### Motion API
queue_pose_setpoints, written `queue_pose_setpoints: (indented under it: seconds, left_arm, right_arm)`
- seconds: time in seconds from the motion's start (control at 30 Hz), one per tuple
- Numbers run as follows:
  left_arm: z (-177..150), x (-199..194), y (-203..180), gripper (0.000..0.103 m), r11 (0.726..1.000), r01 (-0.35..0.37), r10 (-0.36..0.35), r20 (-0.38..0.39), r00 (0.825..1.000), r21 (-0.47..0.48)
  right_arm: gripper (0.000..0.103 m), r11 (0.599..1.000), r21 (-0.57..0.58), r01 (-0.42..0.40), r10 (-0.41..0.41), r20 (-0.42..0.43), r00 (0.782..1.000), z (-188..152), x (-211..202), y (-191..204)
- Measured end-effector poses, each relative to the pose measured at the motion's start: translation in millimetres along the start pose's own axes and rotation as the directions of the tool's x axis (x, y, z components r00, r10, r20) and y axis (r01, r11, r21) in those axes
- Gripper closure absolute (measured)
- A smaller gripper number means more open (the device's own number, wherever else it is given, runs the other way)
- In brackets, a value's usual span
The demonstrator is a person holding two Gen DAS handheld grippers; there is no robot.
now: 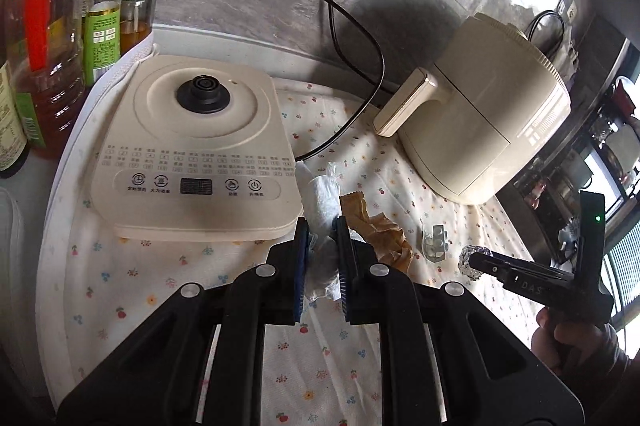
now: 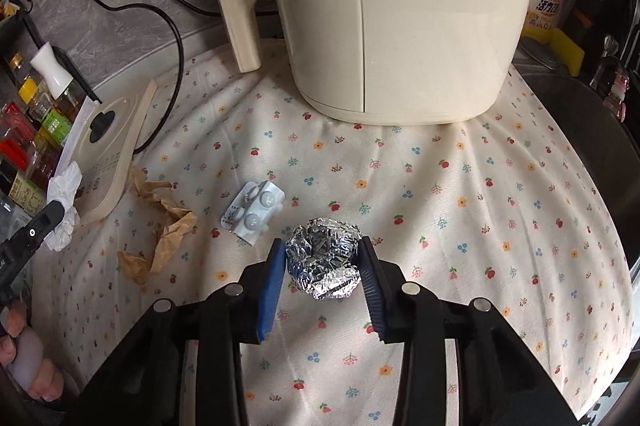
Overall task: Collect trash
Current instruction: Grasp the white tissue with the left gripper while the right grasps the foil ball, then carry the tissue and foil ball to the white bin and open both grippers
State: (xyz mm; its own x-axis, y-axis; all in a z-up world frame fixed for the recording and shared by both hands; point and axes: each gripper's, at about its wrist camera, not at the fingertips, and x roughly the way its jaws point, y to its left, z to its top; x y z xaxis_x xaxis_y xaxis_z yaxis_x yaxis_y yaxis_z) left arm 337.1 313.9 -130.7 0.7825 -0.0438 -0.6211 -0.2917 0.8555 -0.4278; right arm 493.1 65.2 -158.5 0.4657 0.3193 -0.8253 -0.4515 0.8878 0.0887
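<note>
Two words legible: "DAS" on right gripper (image 1: 466, 262) — remainder perhaps hidden.

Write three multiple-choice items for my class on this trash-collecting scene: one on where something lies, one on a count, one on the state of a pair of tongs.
1. Where does the blister pack lie?
A. On the flowered cloth, between the brown paper and the foil ball
B. On top of the air fryer
C. Among the bottles

2. How many pieces of trash lie loose on the cloth, outside both tongs?
A. None
B. Two
C. Five

3. What is between the left tongs?
A. Nothing
B. A black cable
C. A crumpled white tissue

Key: 1 A, the right wrist view shows the pack flat on the cloth between those two. 2 B, only the brown paper and the blister pack lie free. 3 C, the left wrist view shows the pads pressed on the tissue.
</note>
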Motion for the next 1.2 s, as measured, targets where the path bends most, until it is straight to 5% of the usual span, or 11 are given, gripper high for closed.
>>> queue_pose_setpoints:
  seconds: [0.57,1.2]
  left_arm:
    - [-61,-70,-42,0.088,0.998,-0.059,0.061,0.06,0.996,-0.035]
    - [-160,-117,-155,0.088,0.997,-0.05,0.049,0.017,0.999,0.055]
  right_arm:
    - [0.066,0.985,-0.146,-0.091,0.103,0.078,0.992,-67,-87,2]
    - [0.066,0.992,-0.084,-0.093,0.101,0.106,0.989,-189,-166,-96]
